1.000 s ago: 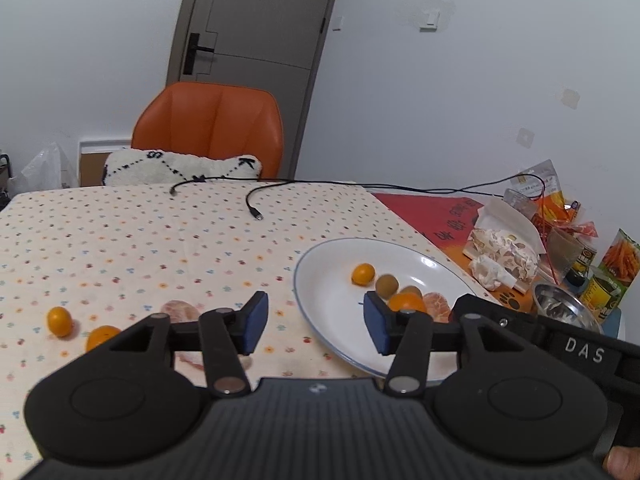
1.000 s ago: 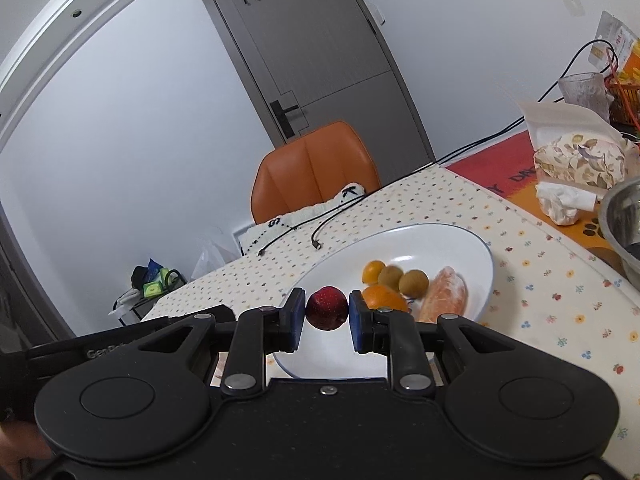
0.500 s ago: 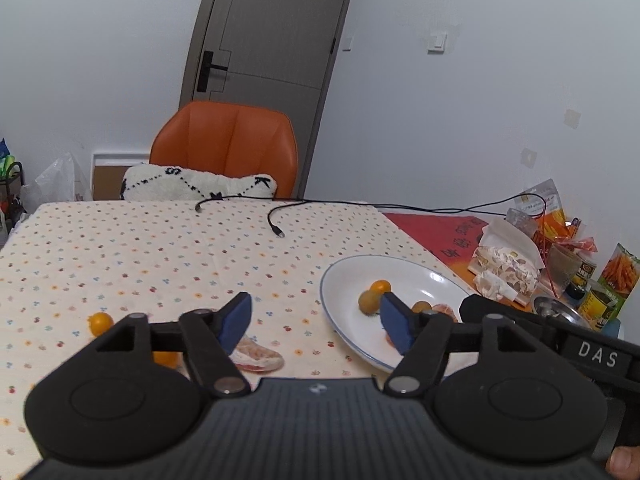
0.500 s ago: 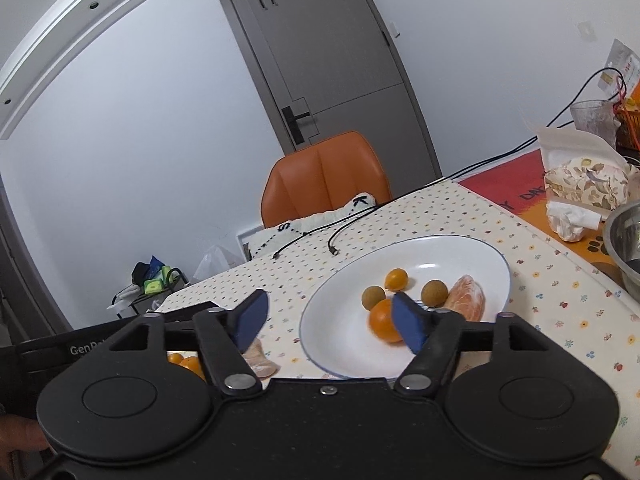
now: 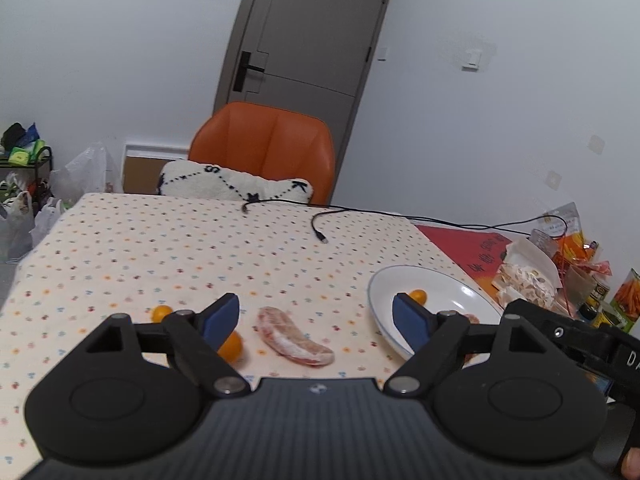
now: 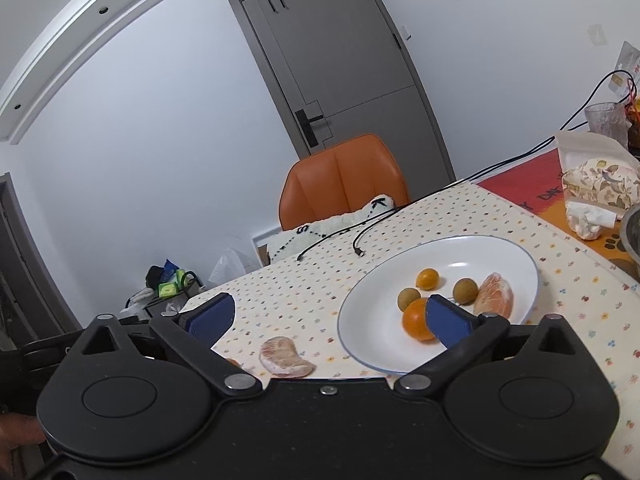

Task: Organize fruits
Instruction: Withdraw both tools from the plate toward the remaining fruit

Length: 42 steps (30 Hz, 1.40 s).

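my left gripper [image 5: 316, 314] hangs over the spotted tablecloth [image 5: 168, 248] with its blue pads spread wide and nothing between them. straight ahead of it a peeled pomelo segment [image 5: 294, 338] lies on the cloth, between the pads in the view but not touched by them. a small orange fruit [image 5: 231, 346] sits half hidden behind the left pad, and another small one [image 5: 162, 312] lies just beyond it. my right gripper [image 6: 326, 314] is also spread wide and empty, raised above the table. the white plate [image 6: 376, 300] lies to the right of that segment [image 6: 286, 358], holding an orange [image 6: 416, 318], a small orange fruit [image 6: 427, 279], two brown longans [image 6: 409, 299] [image 6: 465, 290] and a peeled segment [image 6: 494, 296] by its right rim. the orange is partly covered by my right pad in the view. a black cable [image 6: 376, 226] trails across the far end of the cloth.
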Motion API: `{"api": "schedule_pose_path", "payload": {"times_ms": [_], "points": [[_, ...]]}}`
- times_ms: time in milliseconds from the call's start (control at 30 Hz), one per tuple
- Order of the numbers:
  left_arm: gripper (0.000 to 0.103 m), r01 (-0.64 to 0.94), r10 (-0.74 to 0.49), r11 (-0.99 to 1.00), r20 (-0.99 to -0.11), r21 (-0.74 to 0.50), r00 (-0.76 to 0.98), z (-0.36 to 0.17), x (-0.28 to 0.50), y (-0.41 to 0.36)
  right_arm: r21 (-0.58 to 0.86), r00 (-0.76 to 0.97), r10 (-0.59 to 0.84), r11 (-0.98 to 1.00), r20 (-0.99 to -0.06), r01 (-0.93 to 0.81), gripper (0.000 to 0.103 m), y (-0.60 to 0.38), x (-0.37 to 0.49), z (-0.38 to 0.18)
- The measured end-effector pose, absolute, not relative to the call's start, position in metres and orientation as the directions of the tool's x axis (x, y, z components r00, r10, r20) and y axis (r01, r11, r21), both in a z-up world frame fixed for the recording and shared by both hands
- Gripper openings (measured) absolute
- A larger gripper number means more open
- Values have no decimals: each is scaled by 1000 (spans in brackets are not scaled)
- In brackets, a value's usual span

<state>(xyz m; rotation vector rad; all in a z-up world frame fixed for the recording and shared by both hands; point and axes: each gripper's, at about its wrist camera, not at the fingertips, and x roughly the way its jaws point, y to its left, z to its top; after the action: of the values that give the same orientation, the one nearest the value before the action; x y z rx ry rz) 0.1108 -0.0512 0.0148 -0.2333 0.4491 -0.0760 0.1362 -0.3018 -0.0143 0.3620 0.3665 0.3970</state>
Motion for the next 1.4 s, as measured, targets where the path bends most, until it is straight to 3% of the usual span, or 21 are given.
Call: {"api": "schedule_pose_path", "payload": {"times_ms": [833,1400], "points": [[83,-69,-14,980,-411,-187,911,21,85,-20,394,826,479,850,-297,-351,103,-280,128,-13],[83,-99,13,984,-497,-147,867,-9,96,-11,393,782,507,844,-363,-365,103,-263,138,-36]]}}
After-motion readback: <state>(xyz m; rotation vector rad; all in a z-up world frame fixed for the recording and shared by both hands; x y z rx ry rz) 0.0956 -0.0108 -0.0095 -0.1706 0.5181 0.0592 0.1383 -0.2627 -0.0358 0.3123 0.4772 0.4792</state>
